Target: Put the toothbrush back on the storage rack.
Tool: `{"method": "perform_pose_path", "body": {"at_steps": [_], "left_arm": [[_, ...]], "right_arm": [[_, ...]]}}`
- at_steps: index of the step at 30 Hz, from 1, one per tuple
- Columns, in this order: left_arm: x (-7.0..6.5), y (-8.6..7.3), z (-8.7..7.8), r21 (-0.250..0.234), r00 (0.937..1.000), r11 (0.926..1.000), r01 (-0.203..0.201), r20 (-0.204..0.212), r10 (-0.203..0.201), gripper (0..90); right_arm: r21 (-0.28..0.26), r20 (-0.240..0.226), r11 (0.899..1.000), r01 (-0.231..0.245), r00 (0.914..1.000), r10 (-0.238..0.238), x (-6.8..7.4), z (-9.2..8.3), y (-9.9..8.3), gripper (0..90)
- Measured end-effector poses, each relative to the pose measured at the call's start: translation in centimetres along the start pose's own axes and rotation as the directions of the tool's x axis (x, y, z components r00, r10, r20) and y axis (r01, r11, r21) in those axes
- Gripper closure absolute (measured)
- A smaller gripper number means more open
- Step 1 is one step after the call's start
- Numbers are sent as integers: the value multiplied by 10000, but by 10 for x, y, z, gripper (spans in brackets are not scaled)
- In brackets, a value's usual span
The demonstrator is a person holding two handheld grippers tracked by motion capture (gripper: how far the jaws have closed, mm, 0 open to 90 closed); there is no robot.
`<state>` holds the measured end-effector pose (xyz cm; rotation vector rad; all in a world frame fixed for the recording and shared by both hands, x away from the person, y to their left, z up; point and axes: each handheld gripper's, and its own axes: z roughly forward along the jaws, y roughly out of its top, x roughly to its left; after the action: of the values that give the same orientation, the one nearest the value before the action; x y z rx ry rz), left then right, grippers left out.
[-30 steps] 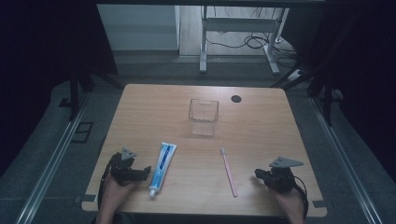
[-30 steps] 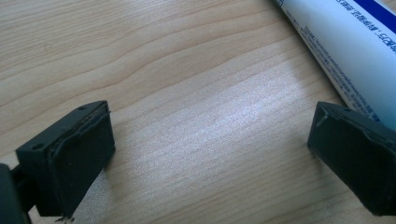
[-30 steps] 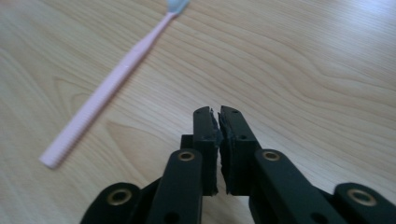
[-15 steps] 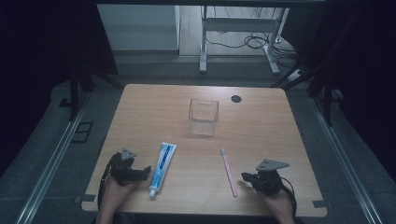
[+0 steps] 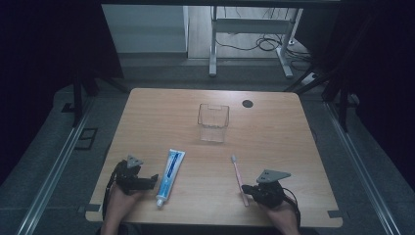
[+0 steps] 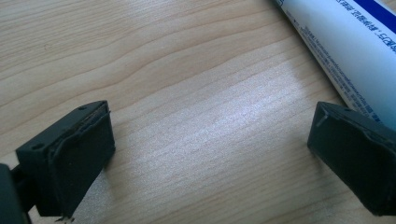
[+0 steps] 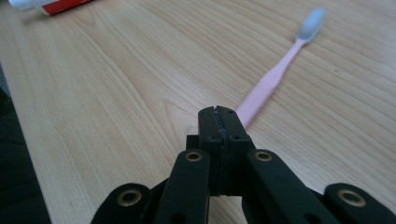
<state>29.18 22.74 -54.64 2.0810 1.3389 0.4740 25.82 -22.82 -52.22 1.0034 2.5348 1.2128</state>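
I have the right gripper point(image 5: 250, 190) at the near end of the slim pink plastic toothbrush point(image 5: 238, 175), which lies flat on the wooden tabletop point(image 5: 274, 127) with its pale bristle head pointing away toward the clear square plastic cup point(image 5: 213, 122). The right jaws are pressed fully together with nothing between them, and in the right gripper view the pink handle point(image 7: 266, 91) runs on from just behind their tips. For a sound pickup, I judge the jaws must first part, straddle the handle across its width, then close squarely, since a thin handle may roll or pivot. The left gripper point(image 5: 149, 181) rests with jaws wide and empty just beside the blue-and-white toothpaste tube point(image 5: 169, 174).
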Motion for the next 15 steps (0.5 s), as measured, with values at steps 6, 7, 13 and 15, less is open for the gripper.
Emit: {"method": "perform_pose_path", "body": {"at_steps": [6,7,13,15], "left_arm": [[0,0,0,-2,10000,10000,5,1,-5,7],[0,0,0,-2,10000,10000,5,1,-5,7],[0,0,0,-5,10000,10000,4,3,-4,7],[0,0,0,-5,10000,10000,5,2,-5,7]], "right_arm": [[93,-216,9998,195,9996,-193,7,6,2,891],[186,-226,9993,324,9992,-320,9,9,2,891],[435,-90,9980,460,9989,-456,8,11,0,890],[453,-51,9981,426,9991,-424,6,10,-1,888]]}}
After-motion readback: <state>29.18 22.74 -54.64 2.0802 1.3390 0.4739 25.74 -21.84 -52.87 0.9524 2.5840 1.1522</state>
